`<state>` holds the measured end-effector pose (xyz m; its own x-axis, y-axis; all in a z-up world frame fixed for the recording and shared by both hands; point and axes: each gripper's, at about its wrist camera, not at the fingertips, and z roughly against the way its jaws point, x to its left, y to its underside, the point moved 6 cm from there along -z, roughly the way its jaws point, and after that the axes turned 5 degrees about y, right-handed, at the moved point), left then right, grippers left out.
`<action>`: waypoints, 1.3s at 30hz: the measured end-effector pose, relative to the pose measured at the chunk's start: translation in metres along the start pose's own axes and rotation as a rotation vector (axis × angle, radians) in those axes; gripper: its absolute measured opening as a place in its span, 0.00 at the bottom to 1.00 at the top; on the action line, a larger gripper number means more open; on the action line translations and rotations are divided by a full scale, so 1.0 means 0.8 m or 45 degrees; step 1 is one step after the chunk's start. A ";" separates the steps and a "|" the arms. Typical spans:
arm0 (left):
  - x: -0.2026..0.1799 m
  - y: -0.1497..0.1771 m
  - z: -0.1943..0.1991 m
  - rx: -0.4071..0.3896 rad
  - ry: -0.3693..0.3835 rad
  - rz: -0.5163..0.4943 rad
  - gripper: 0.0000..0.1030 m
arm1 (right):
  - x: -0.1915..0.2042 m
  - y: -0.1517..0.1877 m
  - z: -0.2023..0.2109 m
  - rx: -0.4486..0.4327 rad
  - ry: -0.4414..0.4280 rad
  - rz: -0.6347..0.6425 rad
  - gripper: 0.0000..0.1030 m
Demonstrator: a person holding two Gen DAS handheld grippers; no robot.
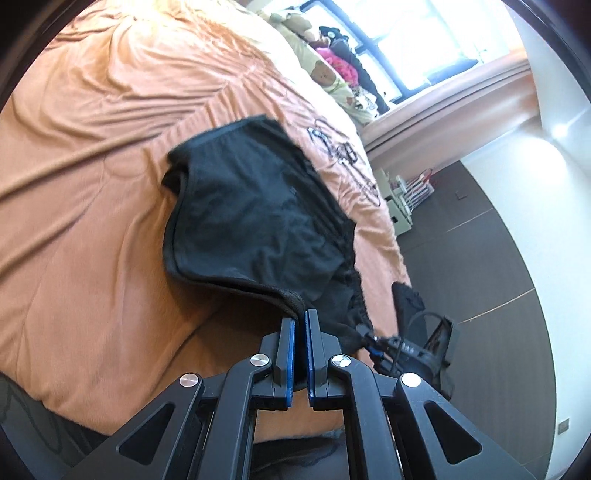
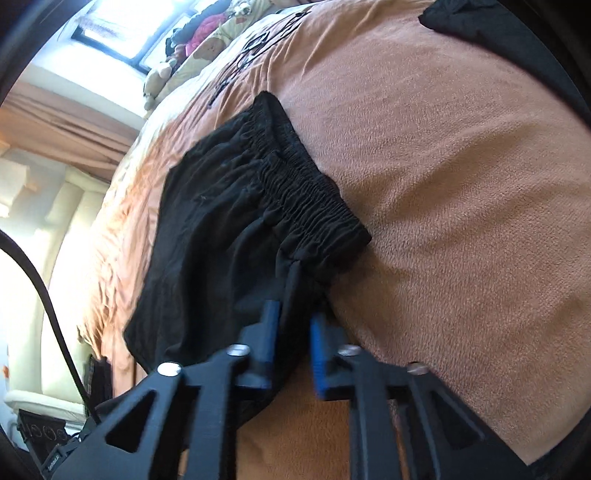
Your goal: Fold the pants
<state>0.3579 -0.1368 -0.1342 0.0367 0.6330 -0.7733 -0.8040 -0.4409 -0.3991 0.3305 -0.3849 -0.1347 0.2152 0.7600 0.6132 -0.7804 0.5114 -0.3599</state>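
Observation:
Black pants (image 1: 255, 221) lie on an orange blanket (image 1: 92, 184) on the bed. In the left wrist view my left gripper (image 1: 300, 317) is shut on a hem corner of the pants at their near edge. In the right wrist view the pants (image 2: 221, 221) show their gathered elastic waistband (image 2: 306, 192). My right gripper (image 2: 293, 314) is shut on the black cloth just below the waistband end, with cloth running down between the blue pads (image 2: 319, 350). The right gripper also shows in the left wrist view (image 1: 406, 347), beside the pants at the bed's edge.
Stuffed toys and clothes (image 1: 332, 62) pile at the bed's far end under a bright window (image 1: 424, 44). Dark floor (image 1: 480, 258) lies beside the bed, with a small white rack (image 1: 406, 195) on it. Another dark garment (image 2: 498, 29) lies at the blanket's far corner.

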 end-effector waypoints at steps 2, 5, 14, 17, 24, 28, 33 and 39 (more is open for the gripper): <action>-0.006 -0.012 0.003 -0.019 0.014 -0.005 0.05 | 0.004 -0.004 0.013 -0.039 -0.045 -0.002 0.03; -0.018 -0.033 0.005 -0.048 0.026 -0.018 0.05 | 0.013 -0.008 0.031 -0.084 -0.082 0.006 0.03; -0.054 -0.101 0.003 -0.122 0.070 -0.059 0.05 | 0.043 -0.033 0.059 -0.183 -0.159 -0.039 0.02; -0.062 -0.126 -0.001 -0.142 0.074 -0.072 0.05 | 0.053 -0.040 0.058 -0.203 -0.169 -0.051 0.02; -0.071 -0.188 -0.030 -0.156 0.051 -0.098 0.05 | 0.072 -0.066 0.028 -0.225 -0.189 -0.125 0.02; -0.066 -0.227 -0.058 -0.155 0.028 -0.098 0.05 | 0.086 -0.083 0.002 -0.231 -0.190 -0.145 0.02; -0.057 -0.266 -0.099 -0.143 -0.006 -0.122 0.05 | 0.094 -0.103 -0.027 -0.222 -0.158 -0.132 0.02; -0.017 -0.305 -0.160 -0.091 -0.031 -0.081 0.05 | 0.106 -0.128 -0.072 -0.196 -0.120 -0.115 0.02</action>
<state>0.6293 -0.1194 -0.0895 0.0710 0.6761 -0.7334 -0.7558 -0.4433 -0.4819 0.4627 -0.3496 -0.0860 0.2187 0.6713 0.7082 -0.6601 0.6363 -0.3993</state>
